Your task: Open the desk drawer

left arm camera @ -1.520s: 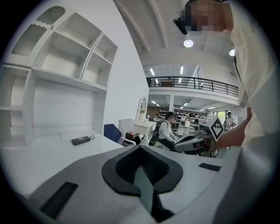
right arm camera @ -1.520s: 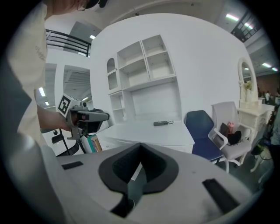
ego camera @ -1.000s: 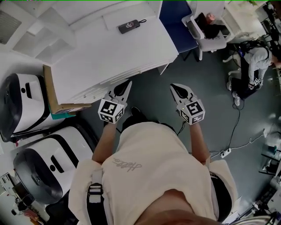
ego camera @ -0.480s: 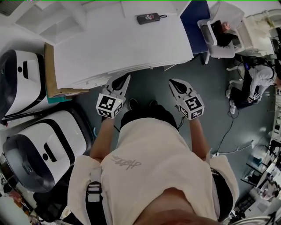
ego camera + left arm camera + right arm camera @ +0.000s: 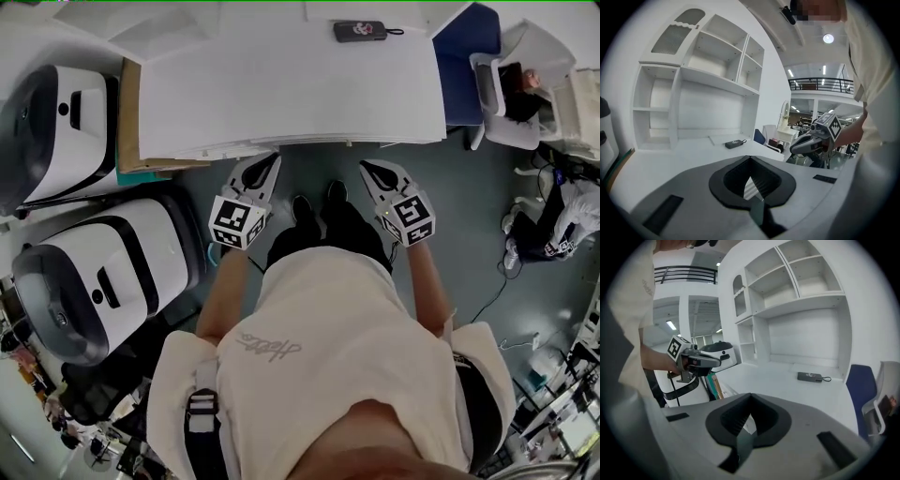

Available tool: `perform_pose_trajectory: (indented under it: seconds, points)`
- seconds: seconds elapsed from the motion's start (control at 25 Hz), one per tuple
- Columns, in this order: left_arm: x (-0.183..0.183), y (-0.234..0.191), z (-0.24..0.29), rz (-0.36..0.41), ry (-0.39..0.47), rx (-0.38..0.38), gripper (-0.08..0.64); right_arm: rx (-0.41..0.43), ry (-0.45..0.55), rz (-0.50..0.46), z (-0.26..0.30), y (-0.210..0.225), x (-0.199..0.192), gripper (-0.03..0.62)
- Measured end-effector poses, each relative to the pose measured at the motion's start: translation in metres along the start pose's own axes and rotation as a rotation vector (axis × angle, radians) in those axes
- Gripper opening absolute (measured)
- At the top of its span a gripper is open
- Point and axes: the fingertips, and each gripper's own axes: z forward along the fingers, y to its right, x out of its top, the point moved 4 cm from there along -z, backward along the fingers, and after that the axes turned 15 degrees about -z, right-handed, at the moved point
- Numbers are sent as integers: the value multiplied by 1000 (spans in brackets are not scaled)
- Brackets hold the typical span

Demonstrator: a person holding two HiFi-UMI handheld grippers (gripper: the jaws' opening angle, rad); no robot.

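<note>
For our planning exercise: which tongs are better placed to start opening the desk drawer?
Probably left: the left tongs nearly reach the front edge of the desk; the right tongs sit farther back.

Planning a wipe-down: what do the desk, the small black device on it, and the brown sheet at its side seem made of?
Desk: likely painted or laminated board, matte white, even, no grain showing.
Black device: probably moulded plastic, dark satin shell with a thin cord loop.
Brown sheet: cardboard or raw fibreboard, flat dull tan; which one is unclear.
</note>
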Motion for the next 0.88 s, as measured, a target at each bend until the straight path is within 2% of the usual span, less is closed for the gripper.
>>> perform_pose_trajectory:
  seconds: [0.12,0.32,0.52,0.72,0.88]
  points:
    - [15,15,19,13,12,4,2,28,7,-23,5,25,-2,-5]
    - [52,30,37,33,68,24,2,24,7,-82,8,65,-1,-5]
    - [72,29,54,53,76,79,2,56,30,-46,15,90,-6,-5]
    - [84,26,64,111,79,111,2,118,-28,-18,34,98,-44,-5]
    - [80,12,52,68,83,135,2,148,-107,39,49,87,-80,-5]
